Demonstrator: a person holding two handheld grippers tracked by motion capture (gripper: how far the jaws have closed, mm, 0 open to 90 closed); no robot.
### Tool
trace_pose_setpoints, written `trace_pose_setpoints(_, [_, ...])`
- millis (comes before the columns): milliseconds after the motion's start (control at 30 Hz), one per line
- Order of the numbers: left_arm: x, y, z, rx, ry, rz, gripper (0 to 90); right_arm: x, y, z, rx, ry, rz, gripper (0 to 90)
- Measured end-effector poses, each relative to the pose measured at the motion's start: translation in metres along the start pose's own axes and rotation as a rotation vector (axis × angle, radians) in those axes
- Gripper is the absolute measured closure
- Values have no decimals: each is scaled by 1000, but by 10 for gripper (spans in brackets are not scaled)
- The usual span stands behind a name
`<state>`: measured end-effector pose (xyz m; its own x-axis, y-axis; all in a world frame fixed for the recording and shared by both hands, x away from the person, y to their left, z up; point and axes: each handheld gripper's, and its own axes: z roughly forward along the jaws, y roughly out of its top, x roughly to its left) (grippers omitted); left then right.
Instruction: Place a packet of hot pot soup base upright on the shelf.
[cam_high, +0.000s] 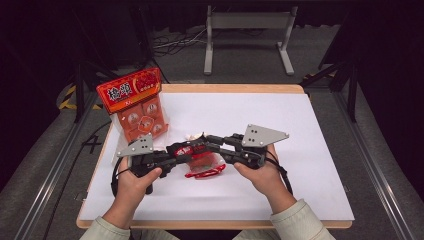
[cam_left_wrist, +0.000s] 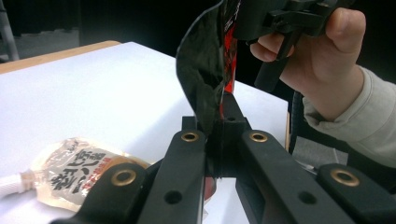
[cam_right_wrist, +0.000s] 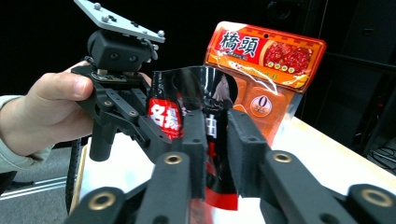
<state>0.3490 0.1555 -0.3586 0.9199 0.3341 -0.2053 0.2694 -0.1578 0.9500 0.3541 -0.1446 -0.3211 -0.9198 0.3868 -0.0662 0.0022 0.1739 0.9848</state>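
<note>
Left gripper view — left hand-held gripper (cam_left_wrist: 219, 135) clamps black-red pouch (cam_left_wrist: 205, 70) | right hand-held gripper (cam_right_wrist: 217, 140) — slack around it

Both forearms reach inward, the left tool (cam_high: 187, 150) clamped tight, the right tool (cam_high: 210, 141) slightly parted.
</note>
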Motion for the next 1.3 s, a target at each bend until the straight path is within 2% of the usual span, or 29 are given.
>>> trace_pose_setpoints(267, [0,16,-15,26,60,58,900,-9,-8,-16,29,-36,28,665])
trace_pose_setpoints(400, [5,23,-26,78,100,58,899,-14,-15,-25,42,-68,42,647])
trace_pose_setpoints(467, [7,25,-31,89,121,64,899,-16,-19,-30,51,-94,41,645])
trace_pose_setpoints(667, [13,29,-45,126,164,80,900,-24,-30,-44,46,-138,76,645])
trace_pose_setpoints(900, [24,32,-61,127,200,82,899,-27,-39,-54,66,-173,92,648])
trace_pose_setpoints(1067, [32,32,-69,164,216,103,899,-29,-43,-65,78,-202,104,646])
trace_pose_setpoints(1300, [39,33,-82,156,253,104,899,-33,-49,-77,81,-227,125,647])
